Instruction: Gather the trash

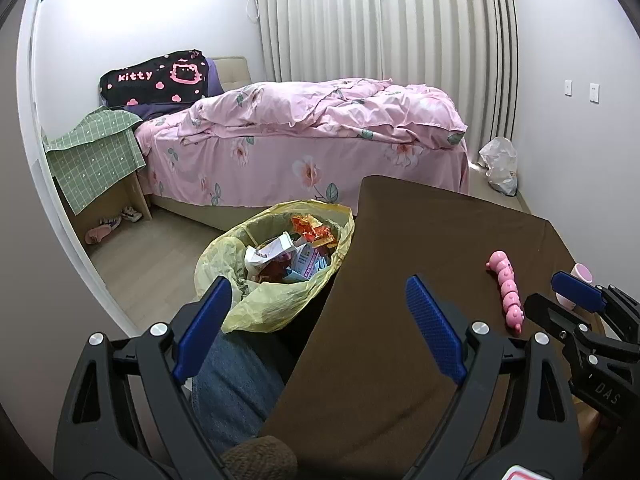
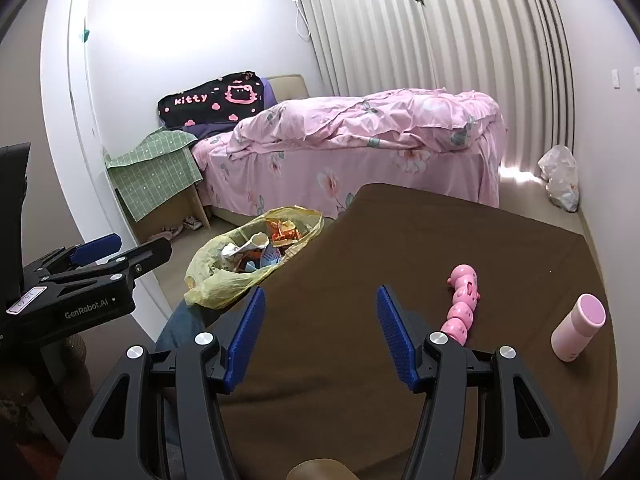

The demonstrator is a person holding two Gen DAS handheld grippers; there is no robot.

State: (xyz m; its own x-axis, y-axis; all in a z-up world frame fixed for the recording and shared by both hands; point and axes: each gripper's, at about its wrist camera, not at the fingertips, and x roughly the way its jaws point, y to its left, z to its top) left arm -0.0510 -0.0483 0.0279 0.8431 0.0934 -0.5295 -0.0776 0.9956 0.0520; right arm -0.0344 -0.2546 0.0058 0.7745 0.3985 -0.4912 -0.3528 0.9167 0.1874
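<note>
Left wrist view: the left gripper [image 1: 318,326] is held with its fingers [image 1: 434,326] spread wide, and nothing is gripped between them. Just beyond the left finger, and lower than the tabletop [image 1: 420,240], the yellow trash bag [image 1: 260,300] is seen standing open on the floor, against the tabletop edge. It is already filled with crumpled paper, an orange wrapper and other packaging. To the right of the right finger a pink segmented toy [image 1: 507,292] is lying on the brown cloth.

In the right wrist view the right gripper [image 2: 320,336] is also wide open and empty, hovering over the bare brown cloth. The toy is found just beyond its right finger, and a pink bottle [image 2: 578,328] is lying on its side further to the right. No loose trash can be seen on the tabletop in either view.

The collecting seems mostly done, because the trash is inside the bag and only the toy and the bottle are left, which are probably not trash. A white plastic bag [image 2: 560,178] is lying far ahead on the floor by the curtain; whether it must be collected cannot be told.
</note>
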